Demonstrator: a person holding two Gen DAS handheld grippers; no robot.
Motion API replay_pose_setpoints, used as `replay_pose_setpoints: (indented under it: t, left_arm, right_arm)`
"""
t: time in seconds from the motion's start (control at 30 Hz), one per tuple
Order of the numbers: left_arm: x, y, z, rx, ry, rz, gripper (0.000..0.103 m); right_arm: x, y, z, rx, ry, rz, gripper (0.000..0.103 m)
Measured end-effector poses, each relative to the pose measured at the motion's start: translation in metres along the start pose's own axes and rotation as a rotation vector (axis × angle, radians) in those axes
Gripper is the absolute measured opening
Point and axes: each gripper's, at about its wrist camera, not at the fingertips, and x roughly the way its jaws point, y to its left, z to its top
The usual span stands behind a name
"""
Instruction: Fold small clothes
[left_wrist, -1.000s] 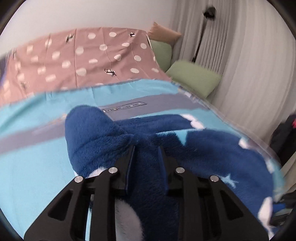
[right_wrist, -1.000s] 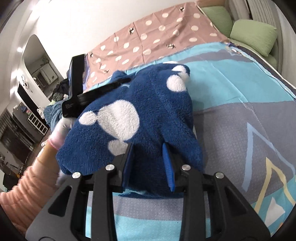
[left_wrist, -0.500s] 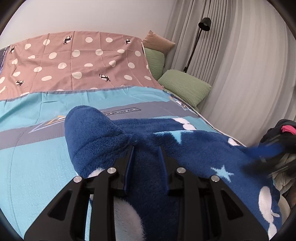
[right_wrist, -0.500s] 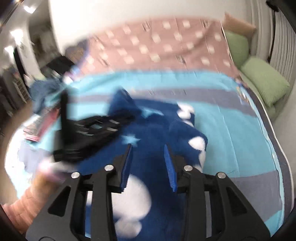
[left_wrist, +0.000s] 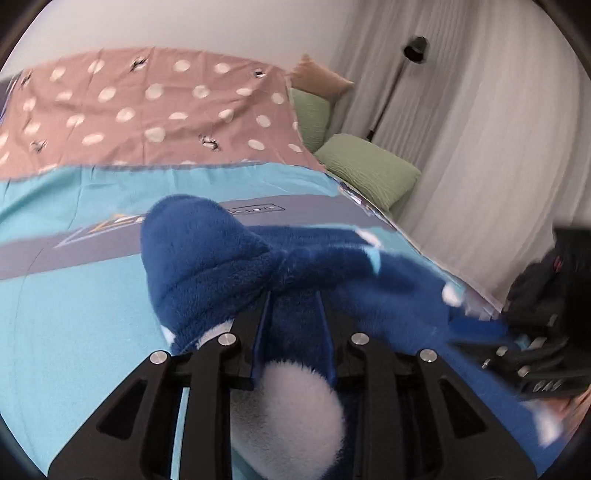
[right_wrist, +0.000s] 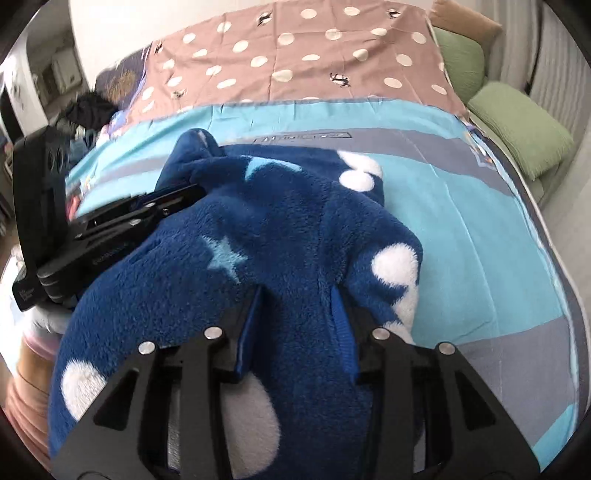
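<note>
A fluffy dark blue garment (right_wrist: 280, 229) with white dots and pale stars is held up over the bed. My left gripper (left_wrist: 293, 299) is shut on one edge of the garment (left_wrist: 207, 254), fleece bunched between its fingers. My right gripper (right_wrist: 295, 299) is shut on another edge of the same garment. The left gripper also shows at the left of the right wrist view (right_wrist: 110, 218), buried in the fleece. The right gripper shows blurred at the right edge of the left wrist view (left_wrist: 517, 354).
The bed has a turquoise and grey cover (right_wrist: 461, 206) with a pink dotted sheet (right_wrist: 295, 55) beyond it. Green pillows (right_wrist: 524, 125) lie at the far right by white curtains (left_wrist: 480, 147). Dark clothes (right_wrist: 88, 110) sit at the bed's left side.
The right gripper has swung round and steadied, lifting the garment and spreading it between both grippers. The left gripper keeps its hold and has moved little.
</note>
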Motion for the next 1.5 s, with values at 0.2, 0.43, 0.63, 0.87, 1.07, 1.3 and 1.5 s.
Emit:
replay_pose_setpoints:
  t: [0.2, 0.43, 0.63, 0.87, 1.07, 1.3, 1.5]
  left_arm:
    - [-0.06, -0.07, 0.009, 0.221, -0.045, -0.076, 0.029]
    - [-0.027, -0.133, -0.036, 0.554, 0.195, 0.034, 0.032]
    - [-0.002, -0.142, -0.025, 0.613, 0.311, 0.086, 0.033]
    - [0.008, -0.142, -0.024, 0.556, 0.338, 0.073, 0.033]
    - [0.009, -0.144, -0.026, 0.542, 0.34, 0.066, 0.033]
    - [0.012, -0.145, -0.026, 0.552, 0.341, 0.077, 0.034]
    - [0.006, -0.139, -0.027, 0.511, 0.308, 0.051, 0.034]
  right_arm:
    - [-0.094, 0.003, -0.062, 0.012, -0.119, 0.182, 0.043]
    - [-0.093, 0.014, -0.147, 0.196, 0.037, 0.527, 0.022]
    - [-0.04, -0.01, -0.146, 0.532, 0.068, 0.647, 0.01]
    - [0.007, 0.032, -0.154, 0.538, 0.197, 0.711, 0.006]
    - [-0.019, 0.025, -0.156, 0.458, 0.196, 0.698, 0.006]
    - [0.004, 0.04, -0.151, 0.546, 0.167, 0.775, 0.003]
    - [-0.056, 0.044, -0.152, 0.254, 0.108, 0.59, 0.007]
